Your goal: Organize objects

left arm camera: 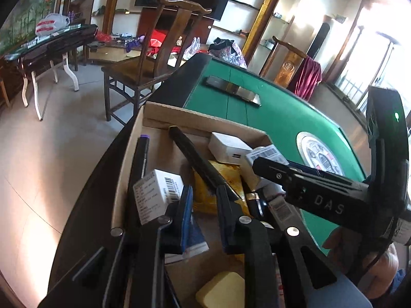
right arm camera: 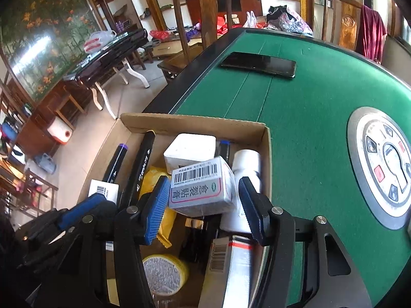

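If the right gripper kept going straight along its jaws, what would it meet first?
Probably the white barcoded box, which sits between the right gripper jaws at the top of the cardboard box; depth is unclear, so contact cannot be confirmed.

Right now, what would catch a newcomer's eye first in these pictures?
Probably the cardboard box at the green table's near edge, crammed with black markers, small white boxes and a yellow packet. The right gripper has its blue-padded fingers on either side of a white barcoded box. Farther back, a dark phone lies alone on the felt.
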The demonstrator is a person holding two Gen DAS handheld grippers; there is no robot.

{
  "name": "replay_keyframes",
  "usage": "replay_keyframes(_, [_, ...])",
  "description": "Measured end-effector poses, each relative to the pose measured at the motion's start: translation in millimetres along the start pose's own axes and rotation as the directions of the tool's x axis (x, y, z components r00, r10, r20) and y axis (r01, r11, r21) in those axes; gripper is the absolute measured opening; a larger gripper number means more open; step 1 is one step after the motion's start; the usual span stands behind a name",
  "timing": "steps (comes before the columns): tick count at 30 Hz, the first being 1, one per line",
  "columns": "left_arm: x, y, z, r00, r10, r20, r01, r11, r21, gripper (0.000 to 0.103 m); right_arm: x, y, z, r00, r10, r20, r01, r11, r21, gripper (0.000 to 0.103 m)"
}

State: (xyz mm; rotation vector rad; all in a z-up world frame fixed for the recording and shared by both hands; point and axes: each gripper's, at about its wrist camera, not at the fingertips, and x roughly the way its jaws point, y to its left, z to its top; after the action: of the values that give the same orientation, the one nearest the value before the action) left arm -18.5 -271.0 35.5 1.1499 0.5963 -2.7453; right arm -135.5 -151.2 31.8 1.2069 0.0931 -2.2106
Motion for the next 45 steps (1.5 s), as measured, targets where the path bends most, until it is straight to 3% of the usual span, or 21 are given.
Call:
replay_keyframes(3, [-12,-3,-4,0.999,-0.017,0.029,0.017,1.0,-0.006,0.03,-13,1,-7,1.0,0.011,0.025,-0.011,1.0,-0.019,0.056])
replay_keyframes(5, [-22,-7,-8,0.998,-0.016,0.054,0.016,1.0,-0.007,0.05,-20,2,-12,0.999,0.026,0.036,-0.025,0.999,-0.024,0.057])
replay_keyframes(10, [-51,-23,-25,0.982,0.024,0.188,-0.028,0.999,0.017,0.076,-45,2,-35,0.995,0.065,0.08,-0.062,0.997,-0.039,0.057])
replay_keyframes(13, [-66,-32,-37,0.948,0.11,0.3,-0.122,0.992,0.022,0.081,-64,2,-54,0.989,0.069,0.13,-0.062,0.997,-0.052,0.057])
replay_keyframes(18, [-82,-40,-54,0.883,0.235,0.407,-0.242,0.97,-0.033,0.083,-95,6,-89,0.969,0.002,0.247,0.023,0.995,-0.097,0.057])
replay_keyframes(21, [-89,-43,-61,0.861,0.269,0.432,-0.279,0.959,-0.042,0.089,-112,4,-104,0.952,-0.023,0.306,0.058,0.993,-0.105,0.058])
replay_keyframes(23, [-92,-44,-65,0.85,0.274,0.45,-0.287,0.957,-0.04,0.101,-122,3,-113,0.937,-0.051,0.345,0.09,0.991,-0.101,0.066])
replay_keyframes(25, [-97,-46,-70,0.837,0.286,0.466,-0.308,0.951,-0.03,0.102,-133,3,-123,0.919,-0.062,0.388,0.106,0.99,-0.093,0.071])
replay_keyframes(29, [-105,-58,-79,0.804,0.333,0.493,-0.388,0.922,0.009,0.103,-142,7,-139,0.914,-0.087,0.396,0.141,0.984,-0.109,0.072])
replay_keyframes(32, [-108,-63,-82,0.806,0.333,0.489,-0.395,0.918,0.025,0.103,-143,6,-150,0.92,-0.086,0.383,0.14,0.983,-0.117,0.072])
replay_keyframes(36, [-114,-58,-83,0.842,0.325,0.43,-0.347,0.937,-0.028,0.102,-150,5,-163,0.92,-0.086,0.381,0.137,0.984,-0.11,0.072])
replay_keyframes(40, [-116,-56,-84,0.831,0.347,0.435,-0.371,0.928,-0.032,0.102,-162,4,-173,0.91,-0.092,0.404,0.15,0.982,-0.114,0.072])
replay_keyframes(44, [-116,-65,-89,0.813,0.369,0.45,-0.43,0.902,0.036,0.102,-169,6,-178,0.904,-0.095,0.417,0.158,0.98,-0.119,0.072])
replay_keyframes(45, [-115,-69,-88,0.818,0.368,0.442,-0.441,0.894,0.073,0.102,-169,6,-179,0.903,-0.096,0.418,0.16,0.98,-0.12,0.072])
